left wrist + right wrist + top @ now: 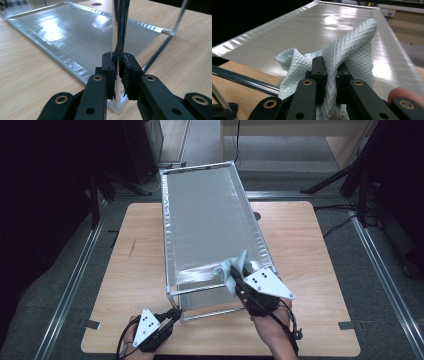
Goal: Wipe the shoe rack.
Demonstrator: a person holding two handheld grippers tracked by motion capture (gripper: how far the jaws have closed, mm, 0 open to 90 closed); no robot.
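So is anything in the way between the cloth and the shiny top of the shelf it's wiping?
Nothing visible is. The right gripper is shut on the pale quilted cloth, which already rests on the near end of the rack's silver top shelf. The rest of that shelf is bare. The left gripper clamps the rack's near corner post, off to the side.

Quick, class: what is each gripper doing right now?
Left gripper: shut on the rack leg.
Right gripper: shut on the cloth.
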